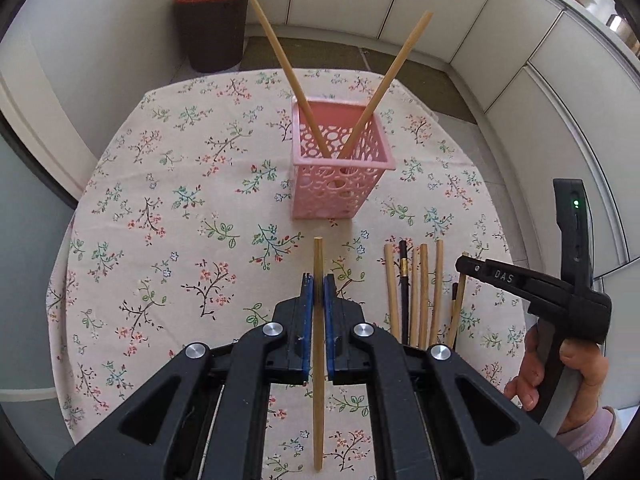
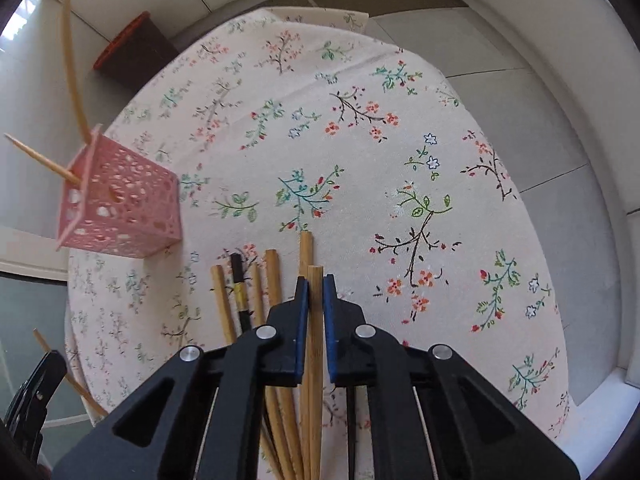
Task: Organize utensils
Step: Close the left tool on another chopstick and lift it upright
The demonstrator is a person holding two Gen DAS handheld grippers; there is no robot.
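Observation:
A pink perforated holder [image 1: 338, 164] stands on the floral tablecloth with two wooden chopsticks [image 1: 280, 56] leaning out of it; it also shows in the right wrist view [image 2: 120, 208]. My left gripper [image 1: 318, 280] is shut on a wooden chopstick [image 1: 318, 360], held above the cloth, short of the holder. My right gripper [image 2: 316, 282] is shut on another wooden chopstick [image 2: 315, 340] over a row of loose chopsticks [image 2: 272, 280], several wooden and one black [image 2: 238, 284]. The row [image 1: 420, 292] and the right gripper body [image 1: 520, 284] show at right in the left wrist view.
The round table [image 1: 160, 200] with the floral cloth sits near white cabinets. A dark bin with an orange liner [image 1: 212, 28] stands on the floor behind it. The table edge curves close at left and right [image 2: 552, 280].

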